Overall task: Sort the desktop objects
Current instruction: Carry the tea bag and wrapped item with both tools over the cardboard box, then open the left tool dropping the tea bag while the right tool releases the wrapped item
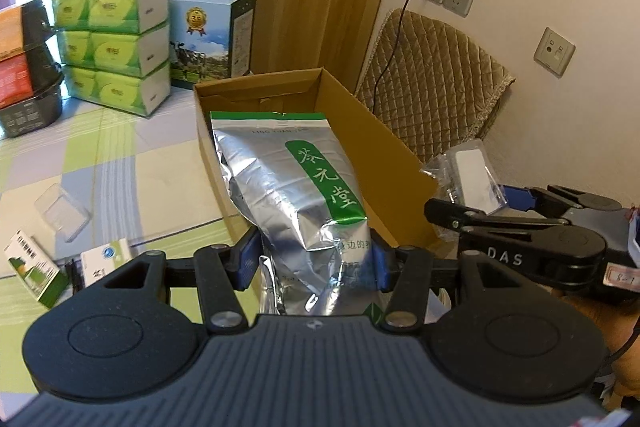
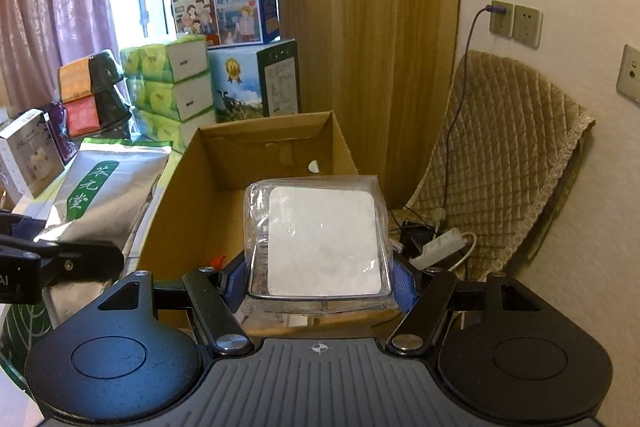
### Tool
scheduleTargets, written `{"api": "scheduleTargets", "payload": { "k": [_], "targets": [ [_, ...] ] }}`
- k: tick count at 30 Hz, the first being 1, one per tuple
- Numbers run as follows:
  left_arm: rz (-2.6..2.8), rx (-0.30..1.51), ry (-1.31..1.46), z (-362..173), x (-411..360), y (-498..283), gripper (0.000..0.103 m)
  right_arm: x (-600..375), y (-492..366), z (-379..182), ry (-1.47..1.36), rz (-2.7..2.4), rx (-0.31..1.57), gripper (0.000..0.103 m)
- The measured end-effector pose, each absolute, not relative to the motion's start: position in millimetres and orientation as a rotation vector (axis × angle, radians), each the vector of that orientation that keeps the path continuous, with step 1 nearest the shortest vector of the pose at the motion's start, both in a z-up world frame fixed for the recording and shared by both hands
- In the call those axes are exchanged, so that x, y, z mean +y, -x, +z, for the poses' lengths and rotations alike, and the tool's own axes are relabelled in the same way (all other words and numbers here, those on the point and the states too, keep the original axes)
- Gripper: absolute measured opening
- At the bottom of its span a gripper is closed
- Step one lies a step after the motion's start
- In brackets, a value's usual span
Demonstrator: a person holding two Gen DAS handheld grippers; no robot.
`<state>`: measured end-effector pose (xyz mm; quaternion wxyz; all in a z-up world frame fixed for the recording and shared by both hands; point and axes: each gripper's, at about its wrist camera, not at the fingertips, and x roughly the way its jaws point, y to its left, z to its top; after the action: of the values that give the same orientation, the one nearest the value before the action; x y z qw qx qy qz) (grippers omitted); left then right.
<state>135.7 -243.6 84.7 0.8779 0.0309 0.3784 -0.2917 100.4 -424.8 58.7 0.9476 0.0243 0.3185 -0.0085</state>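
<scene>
My left gripper (image 1: 316, 259) is shut on a silver foil bag (image 1: 288, 187) with a green label, held over the near end of an open cardboard box (image 1: 352, 131). The same bag (image 2: 100, 195) shows at the left of the right wrist view, beside the box (image 2: 224, 171). My right gripper (image 2: 320, 281) is shut on a clear plastic case (image 2: 320, 239) with a white insert, held above the box's near right edge. From the left wrist view that case (image 1: 468, 171) and the right gripper (image 1: 480, 203) hover just right of the box.
Green tissue packs (image 1: 116, 43) and milk cartons (image 1: 208, 35) stand behind the box. Small medicine boxes (image 1: 36, 267) and a clear lid (image 1: 64, 211) lie on the checked tabletop at left. A quilted chair (image 2: 500, 155), power strip (image 2: 444, 243) and wall sockets (image 2: 516, 23) are at right.
</scene>
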Motion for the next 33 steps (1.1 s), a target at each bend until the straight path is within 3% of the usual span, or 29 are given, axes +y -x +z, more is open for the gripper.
{"api": "scheduleTargets", "payload": {
  "k": [14,18,33],
  "targets": [
    [-0.61,0.81,-0.04,72,-268,-194,0.049,-440,-138,47,-0.036,-0.016,0.659,0.066],
    [-0.599,0.813,0.004,66,-273,-206,0.061,-441,-144,43,-0.037,-0.02,0.668,0.066],
    [-0.544,0.779,0.068,63,-226,-186,0.064,-430,-152,32,-0.074,0.031,0.678,0.067]
  ]
}}
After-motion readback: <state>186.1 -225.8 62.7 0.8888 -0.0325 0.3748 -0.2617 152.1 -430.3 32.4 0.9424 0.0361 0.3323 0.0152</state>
